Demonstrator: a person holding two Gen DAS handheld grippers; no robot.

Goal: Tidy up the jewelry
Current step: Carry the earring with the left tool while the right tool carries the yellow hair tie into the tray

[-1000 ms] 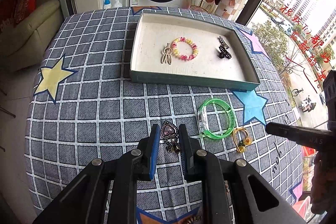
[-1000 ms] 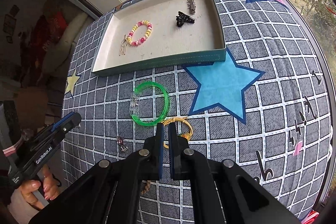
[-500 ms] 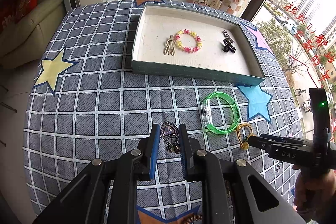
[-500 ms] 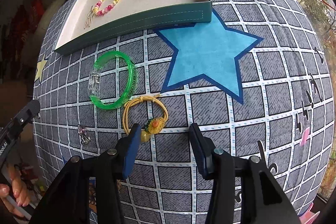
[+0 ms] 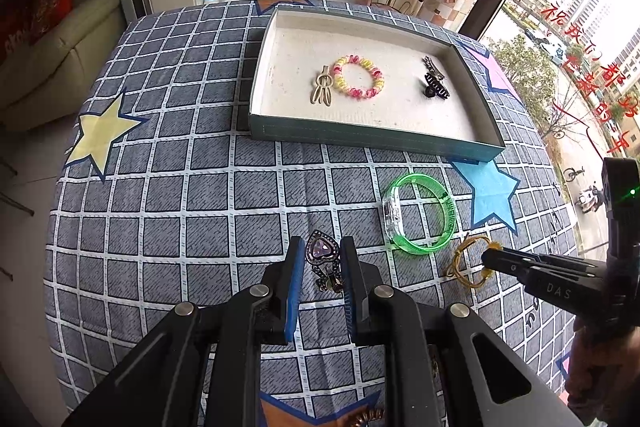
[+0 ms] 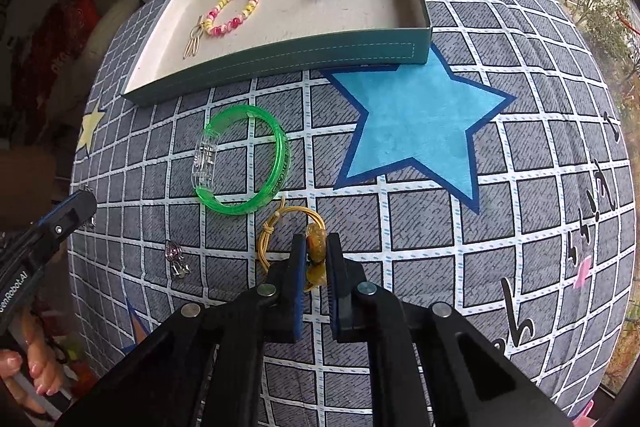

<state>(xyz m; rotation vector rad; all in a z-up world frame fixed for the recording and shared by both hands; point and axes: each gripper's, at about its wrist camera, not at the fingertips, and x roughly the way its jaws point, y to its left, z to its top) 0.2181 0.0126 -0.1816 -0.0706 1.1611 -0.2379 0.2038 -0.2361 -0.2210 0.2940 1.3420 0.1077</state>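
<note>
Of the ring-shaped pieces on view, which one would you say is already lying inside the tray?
The pink-and-yellow beaded bracelet, beside the gold clip in the tray. The green bangle and the yellow hair tie both lie on the cloth outside it.

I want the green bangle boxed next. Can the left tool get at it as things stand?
Probably yes: the green bangle lies flat and uncovered on the cloth, just right of the left tool, though the heart brooch sits between its fingers.
</note>
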